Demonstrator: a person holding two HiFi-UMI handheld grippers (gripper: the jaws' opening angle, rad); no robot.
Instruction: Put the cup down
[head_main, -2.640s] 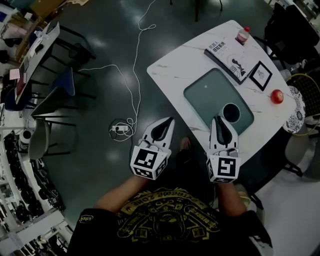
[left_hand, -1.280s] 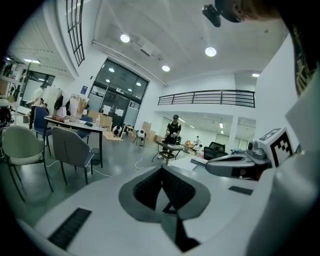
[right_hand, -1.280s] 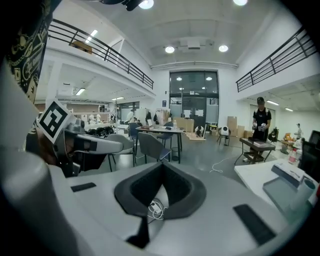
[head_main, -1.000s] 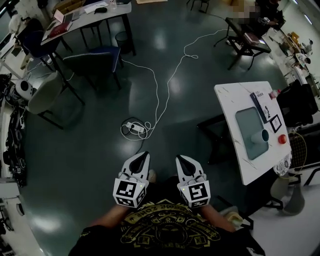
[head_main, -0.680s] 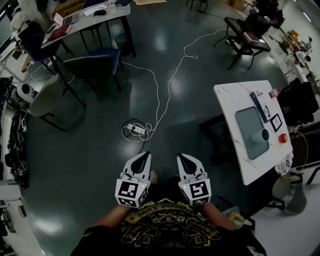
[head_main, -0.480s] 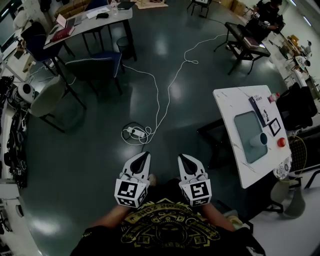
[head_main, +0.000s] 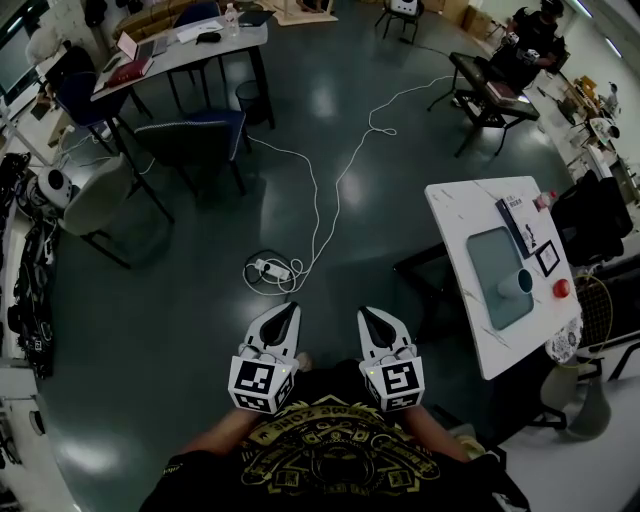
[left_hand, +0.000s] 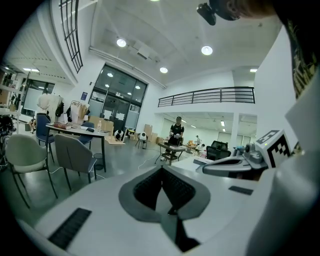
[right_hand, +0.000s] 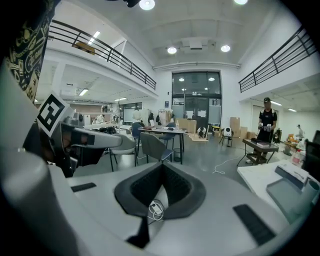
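Note:
The pale cup (head_main: 517, 283) stands upright on a green mat (head_main: 492, 262) on the white table (head_main: 466, 215), far to the right in the head view. Both grippers hang over the dark floor in front of the person's body, well apart from the table. My left gripper (head_main: 291, 309) is shut with nothing in it, its jaws meeting at the tip (left_hand: 162, 168). My right gripper (head_main: 365, 314) is likewise shut and empty (right_hand: 162, 165). The right gripper view catches the table's edge (right_hand: 260, 177) and the mat (right_hand: 289, 192) at its right.
A book (head_main: 514, 222), a small picture frame (head_main: 549, 258), a red ball (head_main: 561, 288) and a bottle (head_main: 544, 200) share the table. A white cable with a power strip (head_main: 268, 268) lies on the floor ahead. Chairs (head_main: 197, 135) and desks (head_main: 180, 42) stand at the far left.
The head view has drawn back from the table, where the right gripper was beside the cup. Over the last second both grippers stay put side by side over the floor.

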